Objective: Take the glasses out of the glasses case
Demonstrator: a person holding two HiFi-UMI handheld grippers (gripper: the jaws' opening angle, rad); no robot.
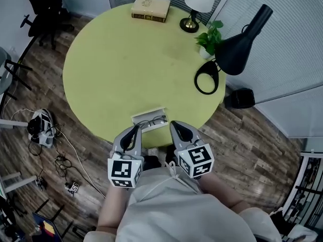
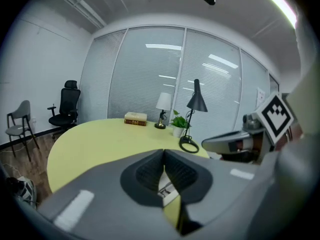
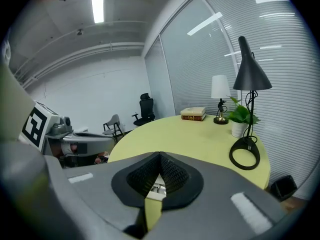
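At table's (image 1: 126,64) near edge: open white rectangular case (image 1: 149,121), thin-framed glasses (image 1: 157,119) inside | my left tongs (image 1: 136,129) pressed together, empty | my right tongs (image 1: 173,124) pressed together, empty, by same edge

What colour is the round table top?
Yellow-green; the head view shows the table best.

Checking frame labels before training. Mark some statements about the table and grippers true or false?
1. The left gripper and right gripper are both shut and empty. True.
2. The glasses lie on the bare table. False: they sit in the open glasses case.
3. The book lies at the table's far edge. True.
4. The black lamp stands left of the book. False: the black lamp is at the right, beside the plant.
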